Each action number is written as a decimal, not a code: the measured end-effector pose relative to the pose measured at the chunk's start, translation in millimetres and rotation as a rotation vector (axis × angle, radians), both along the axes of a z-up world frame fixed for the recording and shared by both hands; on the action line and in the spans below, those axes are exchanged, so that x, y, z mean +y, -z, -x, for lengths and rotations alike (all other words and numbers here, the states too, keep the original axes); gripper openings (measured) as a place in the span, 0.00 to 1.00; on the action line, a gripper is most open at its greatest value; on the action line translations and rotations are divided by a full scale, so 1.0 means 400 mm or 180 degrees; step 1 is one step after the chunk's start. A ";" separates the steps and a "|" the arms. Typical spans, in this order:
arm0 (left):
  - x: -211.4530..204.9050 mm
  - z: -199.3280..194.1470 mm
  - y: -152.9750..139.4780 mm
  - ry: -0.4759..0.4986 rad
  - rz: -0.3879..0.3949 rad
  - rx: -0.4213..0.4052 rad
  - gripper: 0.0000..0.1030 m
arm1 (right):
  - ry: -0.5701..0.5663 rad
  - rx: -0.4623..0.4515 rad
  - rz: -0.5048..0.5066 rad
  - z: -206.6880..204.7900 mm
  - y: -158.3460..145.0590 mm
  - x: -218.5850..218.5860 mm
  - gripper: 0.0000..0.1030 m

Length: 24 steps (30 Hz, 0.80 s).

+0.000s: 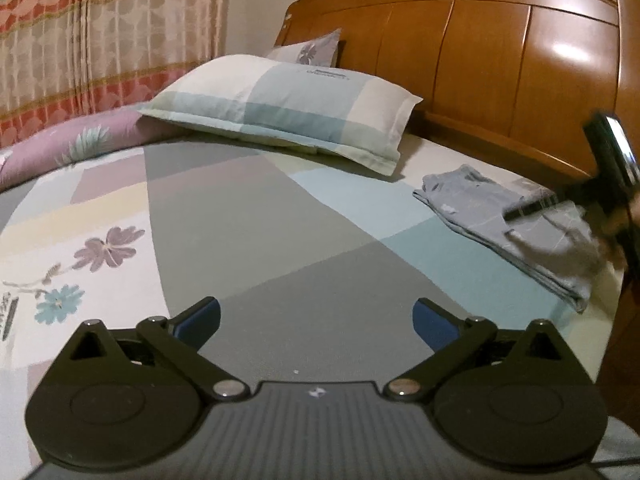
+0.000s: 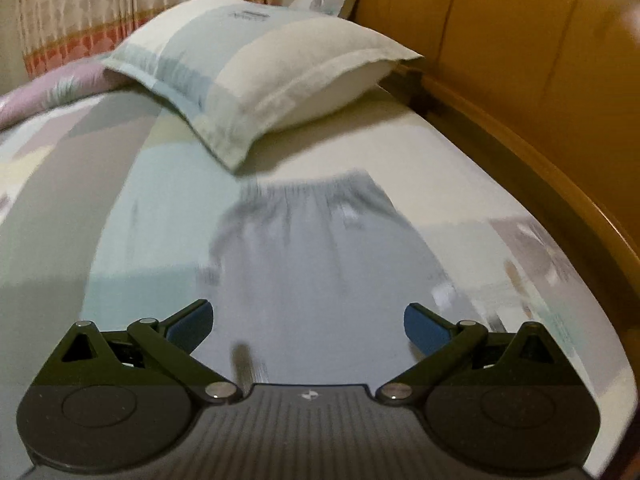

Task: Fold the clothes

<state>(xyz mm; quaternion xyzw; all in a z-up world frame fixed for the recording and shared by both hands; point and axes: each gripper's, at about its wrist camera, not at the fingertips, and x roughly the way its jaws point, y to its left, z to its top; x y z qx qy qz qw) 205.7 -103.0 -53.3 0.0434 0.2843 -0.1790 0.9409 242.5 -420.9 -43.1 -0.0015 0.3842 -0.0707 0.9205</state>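
Observation:
A folded grey-blue patterned garment (image 1: 508,228) lies on the bed near the headboard, at the right of the left wrist view. The same garment (image 2: 320,248) fills the middle of the right wrist view, blurred. My left gripper (image 1: 318,320) hovers open over the bare grey patch of the bedsheet, well left of the garment, nothing between its blue pads. My right gripper (image 2: 308,322) is open just above the garment's near part, holding nothing. The right gripper's dark body (image 1: 612,168) shows blurred over the garment's right end in the left wrist view.
A checked pillow (image 1: 280,108) lies at the head of the bed, with a smaller flowered pillow (image 1: 308,50) behind it. The wooden headboard (image 1: 480,60) runs along the right. A pink quilt (image 1: 68,140) is bunched at the left under patterned curtains (image 1: 100,32). The patchwork bedsheet (image 1: 240,220) spreads across the middle.

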 end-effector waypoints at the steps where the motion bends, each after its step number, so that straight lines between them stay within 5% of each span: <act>1: -0.002 0.002 -0.002 0.0002 0.0017 0.0029 0.99 | -0.0001 0.0040 0.0039 0.023 0.015 0.006 1.00; 8: -0.024 0.032 -0.042 0.0079 -0.0046 0.0038 0.99 | 0.0010 0.0258 -0.0154 0.148 0.061 0.043 1.00; 17: -0.081 0.094 -0.090 0.0218 -0.0075 -0.0031 0.99 | 0.0125 0.0240 -0.0444 0.302 -0.034 0.102 1.00; 24: -0.151 0.160 -0.128 0.0363 -0.0138 -0.0159 0.99 | 0.0341 0.0072 -0.0249 0.440 -0.127 0.162 1.00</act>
